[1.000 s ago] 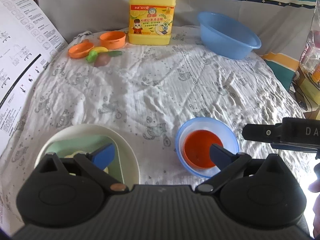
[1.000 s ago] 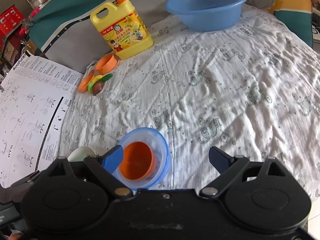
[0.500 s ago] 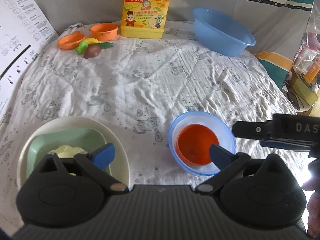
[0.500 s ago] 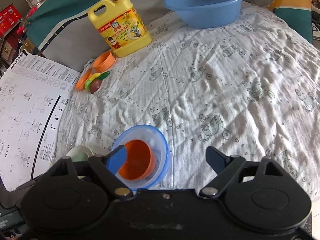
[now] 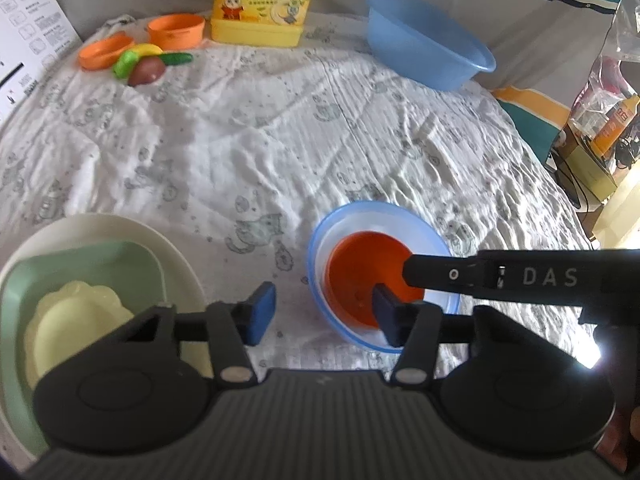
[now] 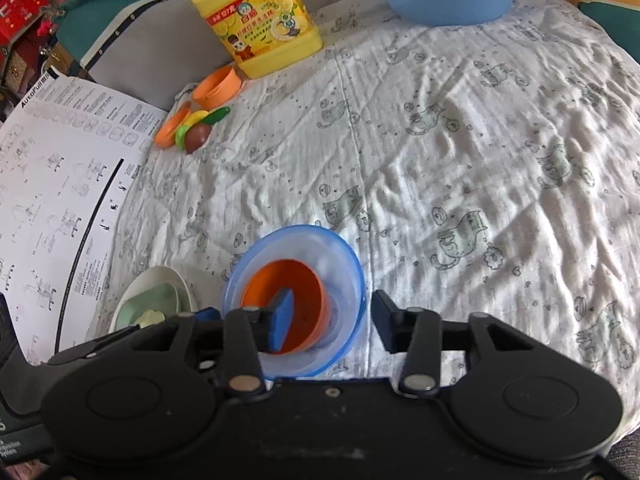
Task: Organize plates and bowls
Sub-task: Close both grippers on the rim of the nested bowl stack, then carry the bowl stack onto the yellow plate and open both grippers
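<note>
The orange bowl [image 6: 286, 304], nested in the clear blue bowl [image 6: 320, 256] near the cream plate [image 5: 132, 240], looks light, stiff and slippery; grip its rim, both grippers' jaws having just narrowed, pinching nothing.

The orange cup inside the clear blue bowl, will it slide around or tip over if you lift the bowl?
Probably it slides a bit: the orange cup sits loose and off-centre in the clear blue bowl, whose inside looks smooth and glossy. It looks like thin plastic, so likely light. Tipping right over seems unlikely, since it looks wide and low.
</note>
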`<action>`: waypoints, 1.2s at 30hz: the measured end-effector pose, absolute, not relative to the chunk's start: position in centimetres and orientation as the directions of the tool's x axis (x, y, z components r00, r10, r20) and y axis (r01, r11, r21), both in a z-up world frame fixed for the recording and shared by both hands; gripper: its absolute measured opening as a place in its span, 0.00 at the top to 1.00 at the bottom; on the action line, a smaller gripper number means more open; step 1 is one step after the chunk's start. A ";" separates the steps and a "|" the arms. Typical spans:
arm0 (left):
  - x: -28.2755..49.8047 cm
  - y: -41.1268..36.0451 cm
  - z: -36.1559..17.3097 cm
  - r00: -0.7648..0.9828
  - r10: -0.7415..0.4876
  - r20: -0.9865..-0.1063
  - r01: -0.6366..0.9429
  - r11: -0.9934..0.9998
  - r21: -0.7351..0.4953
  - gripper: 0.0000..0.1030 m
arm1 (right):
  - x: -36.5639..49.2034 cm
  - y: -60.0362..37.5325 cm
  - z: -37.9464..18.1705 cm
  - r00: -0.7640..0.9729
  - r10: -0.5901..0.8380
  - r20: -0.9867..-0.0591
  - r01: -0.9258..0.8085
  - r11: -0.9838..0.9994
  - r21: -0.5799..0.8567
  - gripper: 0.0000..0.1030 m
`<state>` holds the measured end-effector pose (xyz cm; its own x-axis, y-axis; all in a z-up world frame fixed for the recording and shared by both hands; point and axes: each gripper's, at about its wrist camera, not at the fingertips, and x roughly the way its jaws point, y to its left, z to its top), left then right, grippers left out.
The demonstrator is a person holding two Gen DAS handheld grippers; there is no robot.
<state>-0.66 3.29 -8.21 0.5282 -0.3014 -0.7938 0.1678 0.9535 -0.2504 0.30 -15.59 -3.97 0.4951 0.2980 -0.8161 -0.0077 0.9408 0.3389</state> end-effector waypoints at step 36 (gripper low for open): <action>-3.9 15.3 -3.7 0.578 -0.115 -0.808 -0.080 0.977 -0.196 0.70 | 1.7 0.3 -0.8 0.375 0.385 -0.843 -0.329 0.906 0.267 0.72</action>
<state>-3.92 15.27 -3.67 0.5777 -0.1153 -0.8081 -0.0798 0.9772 -0.1965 1.65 0.33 -0.76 0.3751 0.3851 -0.8432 -0.3295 0.9056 0.2670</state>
